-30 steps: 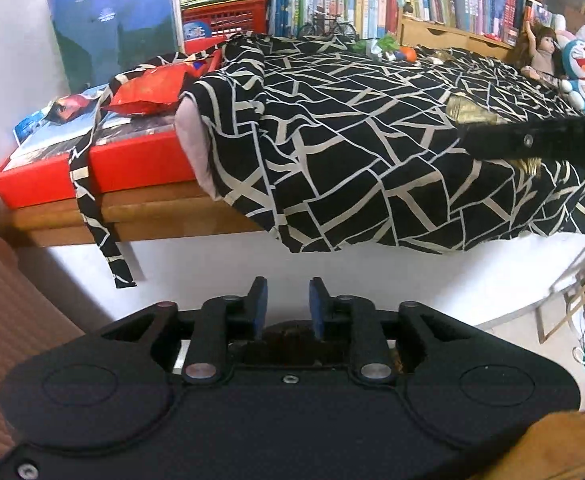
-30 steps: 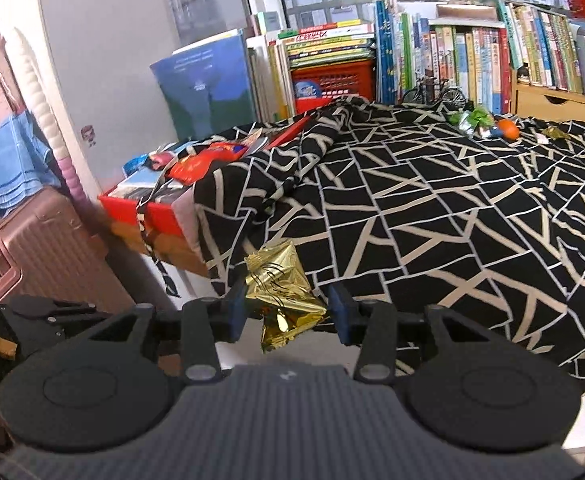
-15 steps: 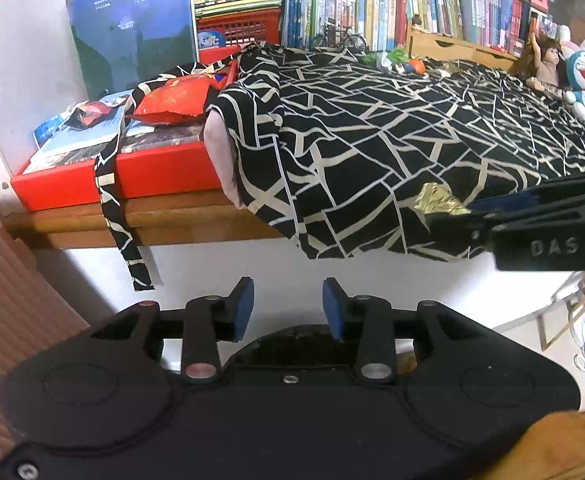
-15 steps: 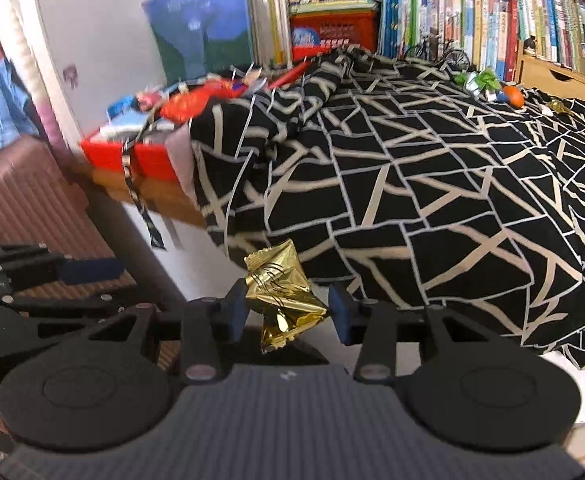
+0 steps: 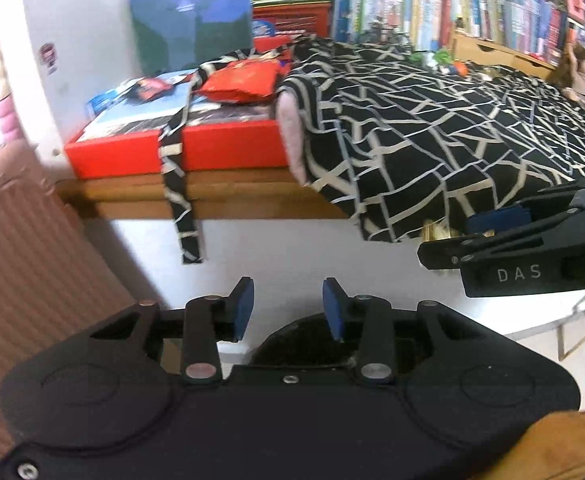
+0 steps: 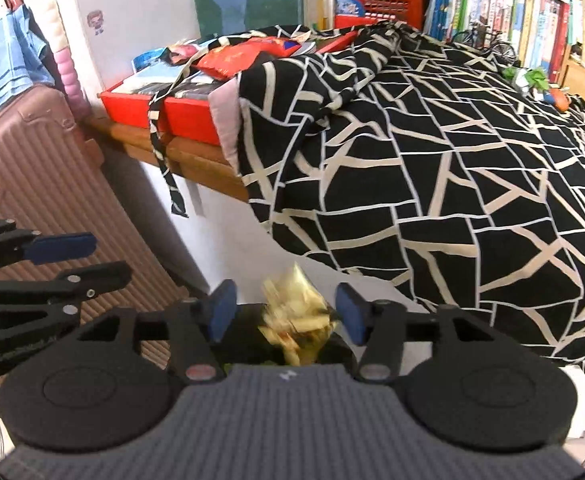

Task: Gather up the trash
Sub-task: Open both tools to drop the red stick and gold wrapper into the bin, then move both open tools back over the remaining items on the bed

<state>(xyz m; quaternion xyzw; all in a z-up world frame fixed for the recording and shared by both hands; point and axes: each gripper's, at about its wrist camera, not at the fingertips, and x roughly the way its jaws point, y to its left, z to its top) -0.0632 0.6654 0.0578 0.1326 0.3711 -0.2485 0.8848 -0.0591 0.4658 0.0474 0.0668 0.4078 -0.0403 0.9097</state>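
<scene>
While right gripper (image 6: 286,316) jaws widen, blurred gold wrapper (image 6: 296,322) sits loose between pads, untouched, 6 o'clock in right view. Left gripper (image 5: 288,306) jaws narrow, empty.

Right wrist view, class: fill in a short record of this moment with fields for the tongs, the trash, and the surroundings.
right tongs: jaws opening, pads clear of the wrapper
gold wrapper: crumpled, blurred, loose between the pads
below the wrapper: dark opening, contents unclear
left tongs: at the left edge, nothing between the pads
patterned cloth: black and cream, draped over the bed edge
red snack bag: lying on the red tray
suitcase: pink, standing at left
</scene>
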